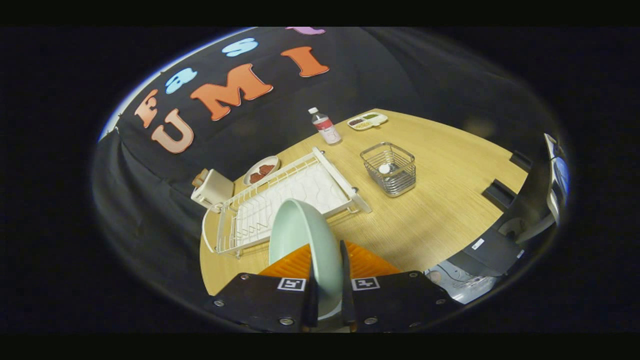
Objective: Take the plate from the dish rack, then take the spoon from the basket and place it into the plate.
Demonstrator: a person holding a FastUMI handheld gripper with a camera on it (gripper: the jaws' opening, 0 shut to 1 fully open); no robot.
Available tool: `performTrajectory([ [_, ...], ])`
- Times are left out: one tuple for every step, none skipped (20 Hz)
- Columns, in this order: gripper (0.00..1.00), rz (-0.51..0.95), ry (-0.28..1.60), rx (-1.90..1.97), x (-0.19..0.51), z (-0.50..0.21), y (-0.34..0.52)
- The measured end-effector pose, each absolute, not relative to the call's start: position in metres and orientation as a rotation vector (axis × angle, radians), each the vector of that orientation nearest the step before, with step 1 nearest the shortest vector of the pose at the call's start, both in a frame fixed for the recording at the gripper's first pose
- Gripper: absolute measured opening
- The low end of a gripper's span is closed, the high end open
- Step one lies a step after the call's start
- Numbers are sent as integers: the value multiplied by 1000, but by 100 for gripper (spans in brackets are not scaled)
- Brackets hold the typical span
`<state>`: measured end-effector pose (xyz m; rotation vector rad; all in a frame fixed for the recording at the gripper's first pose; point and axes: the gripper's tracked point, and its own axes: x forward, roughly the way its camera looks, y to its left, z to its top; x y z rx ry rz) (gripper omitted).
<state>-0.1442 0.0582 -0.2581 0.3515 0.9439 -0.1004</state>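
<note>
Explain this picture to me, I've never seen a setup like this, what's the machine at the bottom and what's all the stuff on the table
The camera rides on a hand-held gripper, a two-finger tool that a person carries; no robot arm is involved. It looks forward along the two fingers, so they show nearest to you. Both fingers press on the rim of a pale green plate, held on edge above the wooden table. Just beyond the plate is a white dish rack. Past the rack sit a small toaster-like box and a dish with brown food. Off to the rack's side stands a wire basket with a spoon in it; further back, a bottle and a small snack tray. Under the plate lies something orange and ribbed.
</note>
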Motion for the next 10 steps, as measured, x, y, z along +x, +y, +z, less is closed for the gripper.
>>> performTrajectory([
  [19,-98,956,363,-147,-263,60],
  [19,-97,969,367,-150,-270,61],
  [19,-96,976,365,-152,-276,61],
  [19,-93,979,357,-154,-281,61],
  [19,-92,982,354,-153,-287,60],
  [19,-94,992,360,-154,-294,61],
  [19,-97,1003,379,-154,-300,61],
  [19,-95,1010,393,-156,-304,64],
  [19,-96,1014,400,-157,-309,64],
  [19,-92,1014,399,-156,-313,66],
])
